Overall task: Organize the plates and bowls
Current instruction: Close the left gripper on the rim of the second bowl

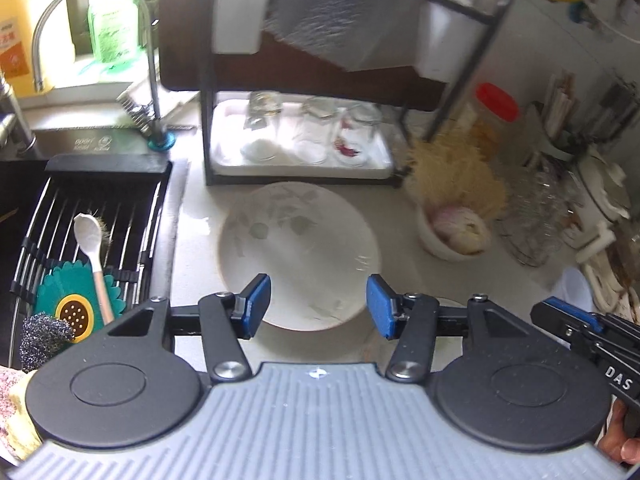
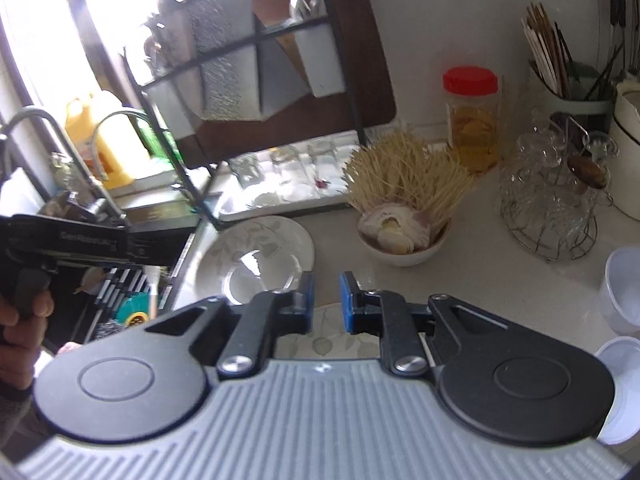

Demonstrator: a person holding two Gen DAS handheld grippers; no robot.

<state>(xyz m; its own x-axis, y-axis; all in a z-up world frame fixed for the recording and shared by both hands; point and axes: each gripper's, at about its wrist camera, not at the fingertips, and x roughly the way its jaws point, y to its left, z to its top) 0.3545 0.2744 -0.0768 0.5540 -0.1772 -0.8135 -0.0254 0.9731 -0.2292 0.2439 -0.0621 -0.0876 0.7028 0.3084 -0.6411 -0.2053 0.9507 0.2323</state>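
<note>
Two white leaf-print plates on desk: big deep plate (image 1: pixel 298 254) in front of dish rack (image 1: pixel 304 80), 2nd plate (image 2: pixel 340 340) lies under right gripper (image 2: pixel 326 302). Left gripper (image 1: pixel 318 306) fingers wide apart above big plate, holding nothing; right fingers part open, empty. One small bowl (image 2: pixel 404 246) w/ garlic, right of big plate.

Ahead of my left claw (image 1: pixel 318 306) the worktop (image 1: pixel 200 216) is taken up by the leaf-print plate (image 1: pixel 298 252), with the black rack (image 1: pixel 208 128) walling off the far side. The sink rack (image 1: pixel 100 216) bounds my left, the bowl of dried stalks (image 1: pixel 452 232) my right. My right claw (image 2: pixel 326 300) has bare worktop towards the white cups (image 2: pixel 624 284).
</note>
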